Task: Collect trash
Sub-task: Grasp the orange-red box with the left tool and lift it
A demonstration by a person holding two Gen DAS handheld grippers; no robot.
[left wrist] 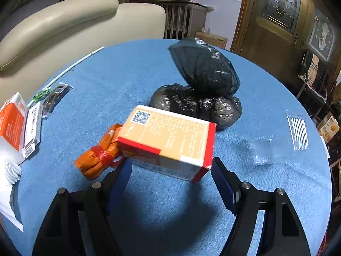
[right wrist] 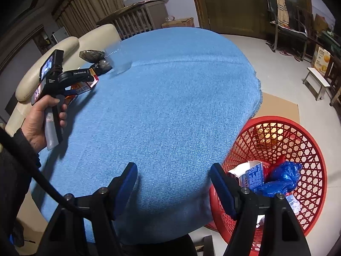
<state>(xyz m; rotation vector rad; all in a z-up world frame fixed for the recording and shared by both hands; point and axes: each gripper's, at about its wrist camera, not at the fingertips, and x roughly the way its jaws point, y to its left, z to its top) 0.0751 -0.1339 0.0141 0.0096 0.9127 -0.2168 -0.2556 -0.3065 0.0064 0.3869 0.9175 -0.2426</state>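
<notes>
A: On the left wrist camera, the left gripper (left wrist: 170, 166) has its blue-padded jaws spread wide on either side of a tan-and-red cardboard box with a QR code (left wrist: 168, 138). The box looks tilted and lifted off the cloth, but whether the pads actually press it, the view won't say.

B: The right wrist camera adds the rest: the person's hand (right wrist: 40, 121) wrapped round the left gripper's handle, far across the table. The right gripper (right wrist: 172, 179) hangs wide open with nothing between its jaws, at the table's near edge.

A: And only that view shows the red plastic lattice basket (right wrist: 298, 145) on the floor beside the table, with a blue-and-white printed carton (right wrist: 251, 175) and a crumpled blue plastic bag (right wrist: 281, 177) inside.

B: Back on the left view, more trash: an orange wrapper bound with red tape (left wrist: 98, 157) touching the box, a knotted black plastic bag (left wrist: 202, 89) just behind it, and a clear plastic tray (left wrist: 277, 145) well to the right.

A: All on a round table under a blue woven cloth (right wrist: 170, 106). There's a cream leather sofa (left wrist: 64, 25) behind and a brown wooden door with leaded glass (left wrist: 277, 21).
</notes>
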